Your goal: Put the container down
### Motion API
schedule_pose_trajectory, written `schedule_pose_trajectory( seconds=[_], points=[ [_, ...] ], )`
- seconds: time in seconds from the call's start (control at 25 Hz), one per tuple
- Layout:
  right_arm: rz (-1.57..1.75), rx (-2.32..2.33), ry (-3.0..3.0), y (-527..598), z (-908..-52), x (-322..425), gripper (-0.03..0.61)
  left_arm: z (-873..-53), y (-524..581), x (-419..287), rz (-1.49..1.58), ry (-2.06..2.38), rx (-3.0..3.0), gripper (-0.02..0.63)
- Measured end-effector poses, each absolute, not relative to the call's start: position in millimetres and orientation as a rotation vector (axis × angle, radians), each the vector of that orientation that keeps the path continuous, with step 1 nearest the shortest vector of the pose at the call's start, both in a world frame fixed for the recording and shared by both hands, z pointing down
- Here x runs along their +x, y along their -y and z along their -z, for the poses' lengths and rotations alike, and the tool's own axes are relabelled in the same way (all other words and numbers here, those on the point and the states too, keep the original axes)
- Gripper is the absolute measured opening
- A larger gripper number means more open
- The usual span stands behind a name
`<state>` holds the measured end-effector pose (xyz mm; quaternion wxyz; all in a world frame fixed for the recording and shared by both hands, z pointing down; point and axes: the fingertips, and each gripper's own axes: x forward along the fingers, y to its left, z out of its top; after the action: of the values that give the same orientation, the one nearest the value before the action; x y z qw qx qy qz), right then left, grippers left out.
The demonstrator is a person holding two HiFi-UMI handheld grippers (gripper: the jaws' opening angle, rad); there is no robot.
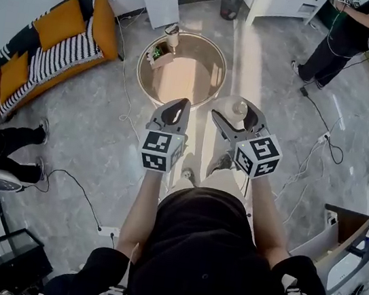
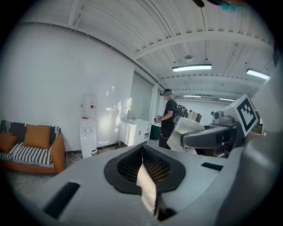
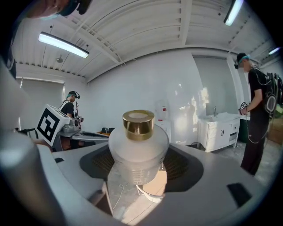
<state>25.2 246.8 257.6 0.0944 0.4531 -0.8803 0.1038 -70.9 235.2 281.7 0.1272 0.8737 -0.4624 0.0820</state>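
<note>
The container (image 1: 237,109) is a frosted white bottle with a gold cap (image 3: 138,125). My right gripper (image 1: 235,114) is shut on its body and holds it in the air, upright, above the near right edge of the round wooden table (image 1: 144,75). In the right gripper view the container (image 3: 138,152) fills the space between the jaws. My left gripper (image 1: 178,107) hovers beside it on the left, shut with only a thin slit between its jaws and nothing held. From the left gripper view, the container (image 2: 187,132) shows to the right.
On the table's far side stand a small box with a plant (image 1: 158,53) and a lamp-like object (image 1: 172,36). An orange sofa (image 1: 58,38) lies to the left. A person (image 1: 348,37) stands at the back right. Another person's legs (image 1: 6,144) lie at the left. Cables cross the floor.
</note>
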Motion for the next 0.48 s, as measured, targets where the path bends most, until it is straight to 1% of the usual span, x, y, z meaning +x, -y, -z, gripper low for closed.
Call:
schedule_pose_trajectory(
  seconds=[0.48],
  points=[
    [-0.32,1.367,2.61,-229,-255,22,0.33,-282,-221,-68,-0.238,1.283,2.572,0.018]
  ],
)
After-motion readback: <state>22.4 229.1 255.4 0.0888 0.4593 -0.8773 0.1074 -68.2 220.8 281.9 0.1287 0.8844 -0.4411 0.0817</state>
